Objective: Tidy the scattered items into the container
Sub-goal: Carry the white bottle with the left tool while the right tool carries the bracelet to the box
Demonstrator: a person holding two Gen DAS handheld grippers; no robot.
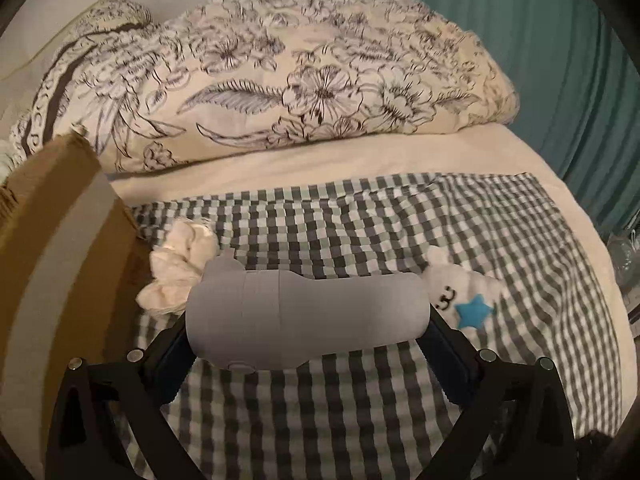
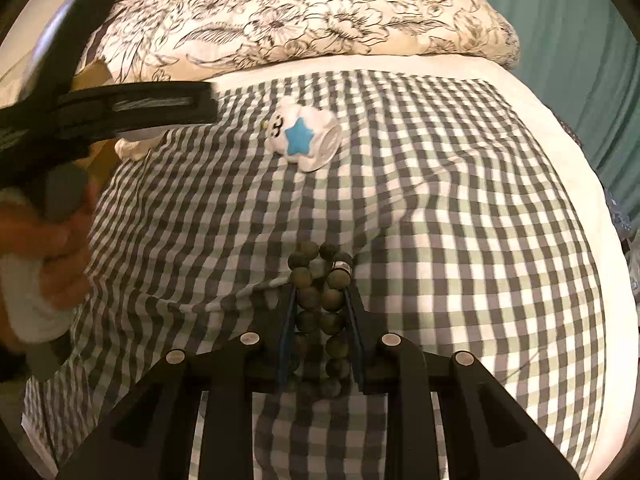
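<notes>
The grey case (image 1: pixel 306 316) — a smooth, rounded, capsule-shaped item — was pinched crosswise between the jaws of the left gripper (image 1: pixel 308 344), clear of the checked blanket (image 1: pixel 360 220). The cardboard box (image 1: pixel 60 240), judged to be the container, stood just left of the case, its wall rising above it. A good transfer would have called for carrying the case over that wall before lowering it; the smooth shell looked liable to slip, so the grip should have stayed firm until the case was inside.

Between the case and the box lay a crumpled cream cloth (image 1: pixel 180 272), touching the box wall. To the right of the case, on the blanket, lay a white plush toy with a blue star (image 1: pixel 460 292).

The bead bracelet (image 2: pixel 320 300) — dark, round, matte beads — sat in the right gripper (image 2: pixel 320 320), whose jaws were drawn in against both strands. The strand ends hung loose beyond the tips, so a slow, level carry toward the box was advisable. The person's hand (image 2: pixel 60 248) with the left gripper stood between the bracelet and the box; the right should have waited for that path to clear.
</notes>
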